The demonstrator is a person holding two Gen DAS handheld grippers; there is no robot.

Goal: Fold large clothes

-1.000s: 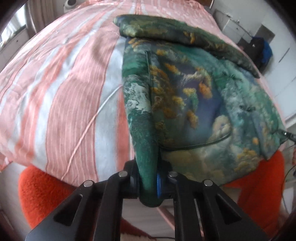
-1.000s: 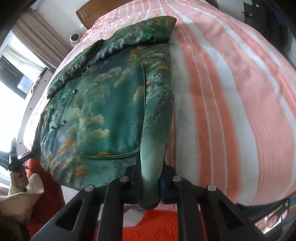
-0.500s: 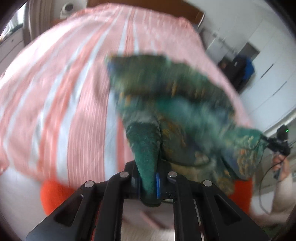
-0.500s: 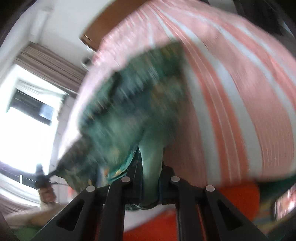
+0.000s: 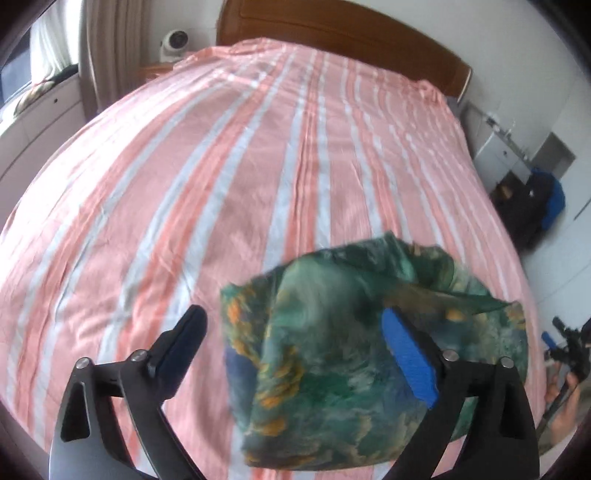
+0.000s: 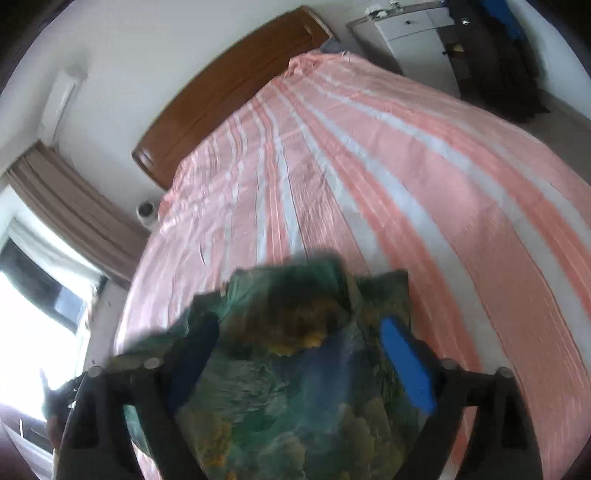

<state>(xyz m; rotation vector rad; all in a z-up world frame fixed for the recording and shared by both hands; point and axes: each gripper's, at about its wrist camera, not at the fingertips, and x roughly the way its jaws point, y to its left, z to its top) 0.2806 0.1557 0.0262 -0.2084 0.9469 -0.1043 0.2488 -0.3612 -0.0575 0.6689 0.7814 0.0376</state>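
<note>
A green garment with gold and blue print [image 5: 332,350] lies folded over at the near end of the pink and white striped bed [image 5: 221,166]. My left gripper [image 5: 295,325] is open above it, jaws wide apart, holding nothing. The garment also shows in the right wrist view [image 6: 295,369], blurred, under my right gripper [image 6: 299,332], which is open and empty too. The right gripper [image 5: 565,343] shows small at the right edge of the left wrist view.
A wooden headboard [image 5: 332,33] stands at the far end of the bed. A white round device [image 5: 175,42] sits near curtains at the far left. White drawers [image 6: 410,29] and dark bags [image 5: 535,206] stand to the right of the bed.
Both grippers carried the garment's near edge up and over toward the headboard, then opened and let it go. The garment now lies doubled over on itself.
</note>
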